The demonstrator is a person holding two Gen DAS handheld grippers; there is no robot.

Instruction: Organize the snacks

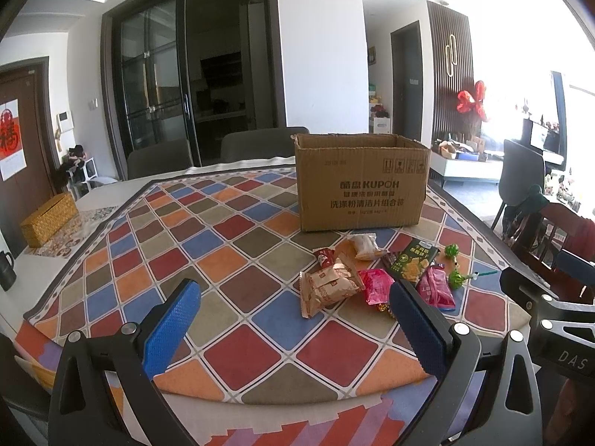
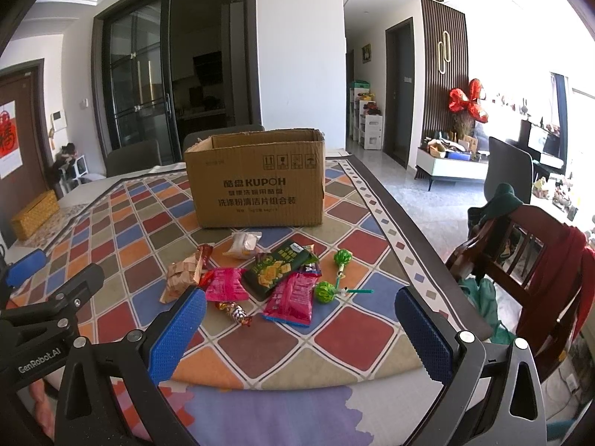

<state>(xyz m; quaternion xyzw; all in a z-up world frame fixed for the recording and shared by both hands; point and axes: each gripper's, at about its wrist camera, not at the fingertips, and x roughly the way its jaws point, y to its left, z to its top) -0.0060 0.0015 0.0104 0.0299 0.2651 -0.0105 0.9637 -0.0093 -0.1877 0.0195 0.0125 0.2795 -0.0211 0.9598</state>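
Snack group on the desk (image 2: pixel 375 200), lying between the open cardboard box (image 2: pixel 256 180) and the desk's near edge, closer to its right edge: two pink packets, one (image 2: pixel 224 283) left of the other (image 2: pixel 292 299); one dark green cracker bag (image 2: pixel 279 271) between them; one brown paper-wrapped packet (image 2: pixel 182 277) at the left of the group; one pale wrapped cake (image 2: pixel 243 245) nearest the box; two green lollipops, one (image 2: pixel 342 258) farther back and one (image 2: pixel 326 291) nearer; one foil-wrapped candy (image 2: pixel 235 311) nearest the front edge. The box stands upright toward the far edge, flaps open. A diamond-patterned cloth (image 2: pixel 148 223) in red, blue, orange and olive covers the desk. One woven yellow box (image 1: pixel 46 219) and one black mug (image 1: pixel 6 269) sit at the left edge. Left hand-held gripper (image 1: pixel 293 329) and right hand-held gripper (image 2: pixel 299 329): each hovers over the near edge, blue pads wide apart, holding nothing. Room: dark glass sliding doors, grey chairs behind the desk, one wooden chair at right.
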